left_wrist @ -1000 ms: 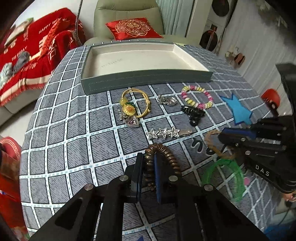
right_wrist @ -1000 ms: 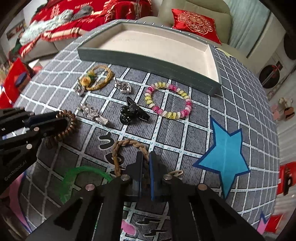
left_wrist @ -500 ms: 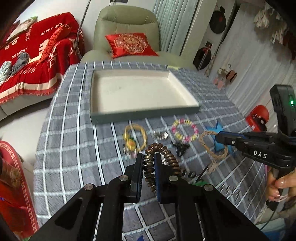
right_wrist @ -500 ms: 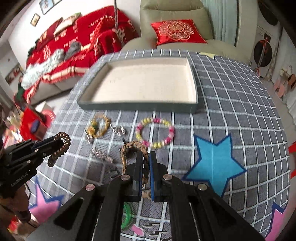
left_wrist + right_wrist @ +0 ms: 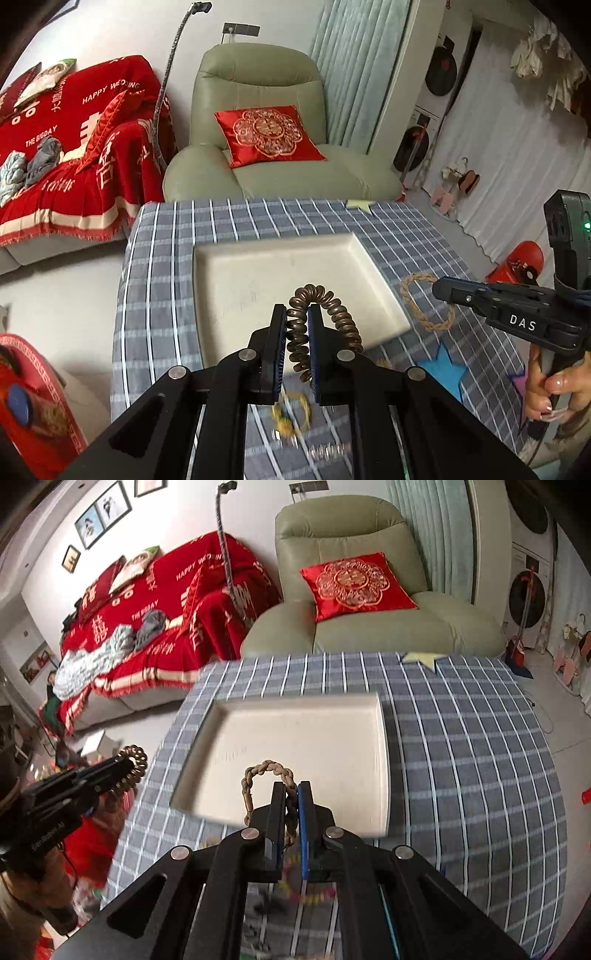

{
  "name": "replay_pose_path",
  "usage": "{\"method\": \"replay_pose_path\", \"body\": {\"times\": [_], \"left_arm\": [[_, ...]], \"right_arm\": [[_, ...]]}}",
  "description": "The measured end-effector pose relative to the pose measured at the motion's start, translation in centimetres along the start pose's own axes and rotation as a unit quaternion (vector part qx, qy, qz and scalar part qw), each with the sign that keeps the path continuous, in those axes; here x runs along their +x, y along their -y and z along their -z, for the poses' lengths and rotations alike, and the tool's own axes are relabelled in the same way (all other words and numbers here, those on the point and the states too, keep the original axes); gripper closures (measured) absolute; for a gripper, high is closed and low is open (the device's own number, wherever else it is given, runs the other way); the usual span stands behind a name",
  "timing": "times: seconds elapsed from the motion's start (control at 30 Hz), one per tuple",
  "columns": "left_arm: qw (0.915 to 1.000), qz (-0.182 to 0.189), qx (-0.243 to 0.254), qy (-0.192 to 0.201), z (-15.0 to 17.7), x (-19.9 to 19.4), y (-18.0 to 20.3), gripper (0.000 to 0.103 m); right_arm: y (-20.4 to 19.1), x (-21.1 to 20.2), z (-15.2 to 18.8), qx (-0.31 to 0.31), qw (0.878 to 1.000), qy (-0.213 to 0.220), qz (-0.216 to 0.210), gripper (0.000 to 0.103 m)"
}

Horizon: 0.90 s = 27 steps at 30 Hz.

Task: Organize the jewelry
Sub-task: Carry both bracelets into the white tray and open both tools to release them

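Left gripper (image 5: 297, 341): raised above the table, clamped on the coil bracelet (image 5: 325, 325), near edge of the tray just ahead and below
Coil bracelet: bronze spiral band, pinched on one side, rest of the loop arching up past the fingertips; probably light, springy and stretchy, so likely to wobble and bounce on release; best taken across a single strand, as now
Tray (image 5: 306, 746): shallow, cream-lined, grey-walled, lying mid-table on the checked tablecloth (image 5: 461, 775); nothing visible inside in either view, though the near inner edge is hidden behind the fingers
Braided bracelet (image 5: 267, 771): tan woven cord ring with a small clasp, standing up out of the jaws over the near half of the tray; likely soft, limp and very light, not fragile, prone to snagging on the pad as the jaws part
Right gripper (image 5: 291, 829): aloft, closed tight on the braided bracelet at one side of its loop
Left on the cloth: a yellow piece (image 5: 291, 413) and a blurred beaded one (image 5: 306, 893) near the table's front edge, outside the tray, too smeared to name further
Judgement: both pieces ready for lowering into the tray, well apart to avoid tangling
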State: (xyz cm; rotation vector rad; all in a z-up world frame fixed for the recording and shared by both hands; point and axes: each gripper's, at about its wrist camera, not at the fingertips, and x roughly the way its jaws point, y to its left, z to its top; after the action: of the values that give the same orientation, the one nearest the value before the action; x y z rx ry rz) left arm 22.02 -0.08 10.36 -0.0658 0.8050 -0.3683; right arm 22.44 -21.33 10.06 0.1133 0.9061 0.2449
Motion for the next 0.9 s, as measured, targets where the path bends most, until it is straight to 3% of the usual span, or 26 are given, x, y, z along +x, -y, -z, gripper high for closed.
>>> {"method": "replay_pose_path", "body": {"times": [0.3,0.6,0.9], "left_arm": [[0.9993,-0.025,-0.021,-0.020,-4.2,8.1,-1.2,0.076],[0.9957,-0.063,-0.007,-0.068,-2.4,17.4,-2.2,0.076],[0.9913,-0.096,0.012,-0.088,-0.9,20.6,-2.5,0.076]], "right_arm": [[2.2,6.8,-4.2,0.040,0.999,-0.015,-0.003,0.096],[5.3,14.7,-4.4,0.082,0.996,-0.041,0.021,0.096],[6.2,18.9,-3.2,0.083,0.994,-0.064,0.043,0.096]]}}
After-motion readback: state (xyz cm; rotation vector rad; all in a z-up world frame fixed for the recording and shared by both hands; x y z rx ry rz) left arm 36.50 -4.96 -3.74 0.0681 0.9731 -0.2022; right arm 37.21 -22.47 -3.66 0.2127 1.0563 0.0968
